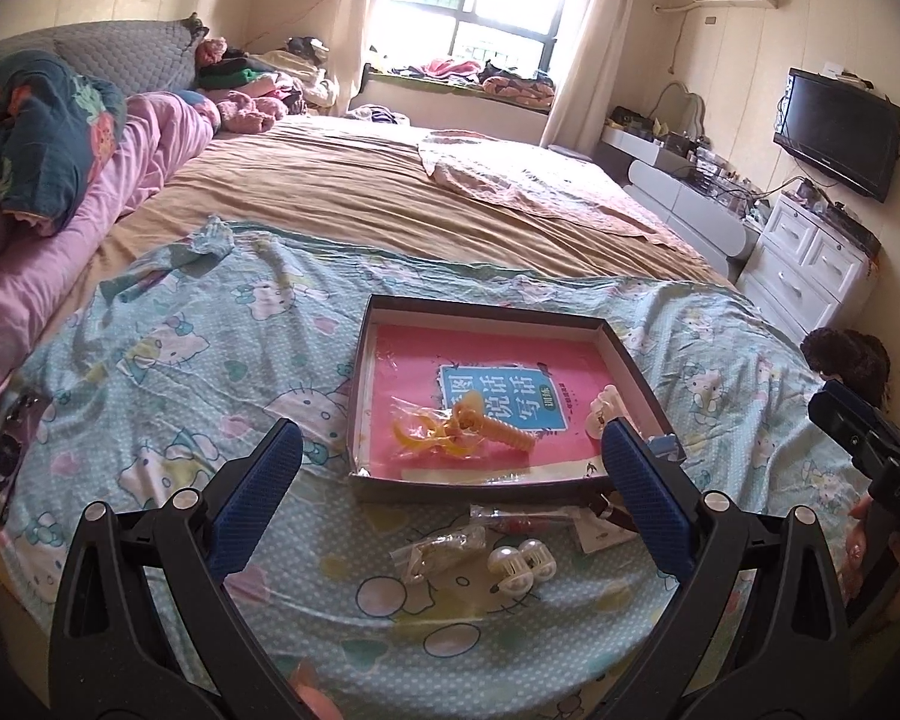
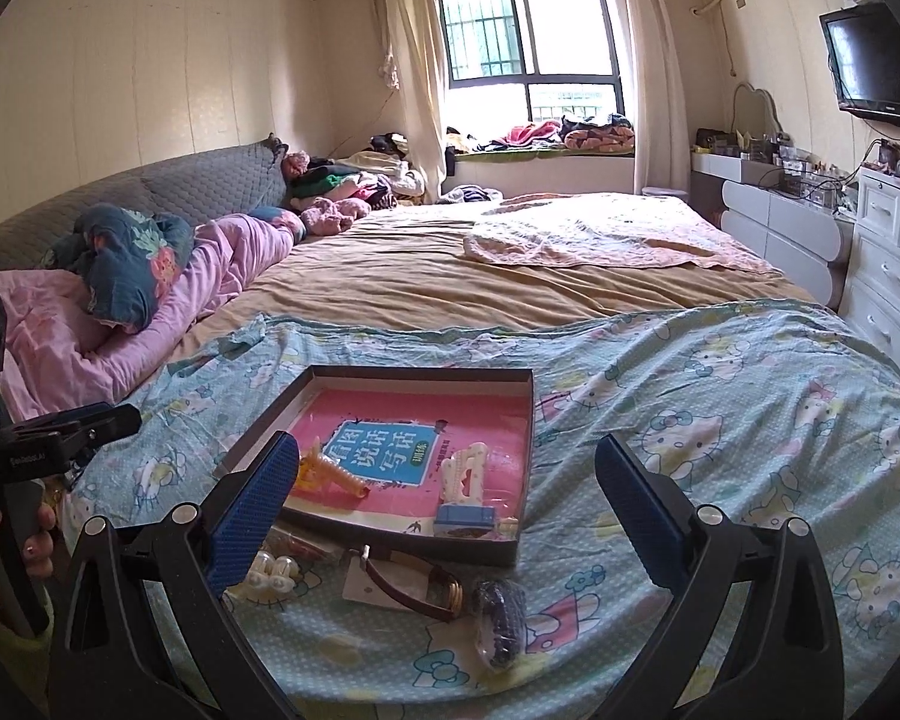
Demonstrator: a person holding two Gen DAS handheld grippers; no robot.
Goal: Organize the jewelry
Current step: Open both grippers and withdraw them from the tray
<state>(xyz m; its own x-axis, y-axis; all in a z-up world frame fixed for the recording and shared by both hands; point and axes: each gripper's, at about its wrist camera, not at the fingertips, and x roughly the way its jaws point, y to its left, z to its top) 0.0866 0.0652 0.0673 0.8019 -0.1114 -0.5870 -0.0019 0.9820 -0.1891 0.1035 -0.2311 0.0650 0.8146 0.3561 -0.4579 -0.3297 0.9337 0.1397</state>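
A shallow dark box with a pink book as its floor lies on the blue cartoon sheet. In it are a yellow hair clip in a clear bag, a white claw clip and a small blue item. In front of the box lie a pearl hair clip, small clear bags, a brown-strap watch and a dark bagged piece. My left gripper and right gripper are both open and empty above these.
The bed stretches back to a window. Pink and dark bedding is piled at the left. White drawers and a wall TV stand at the right. A dark furry thing sits at the bed's right edge.
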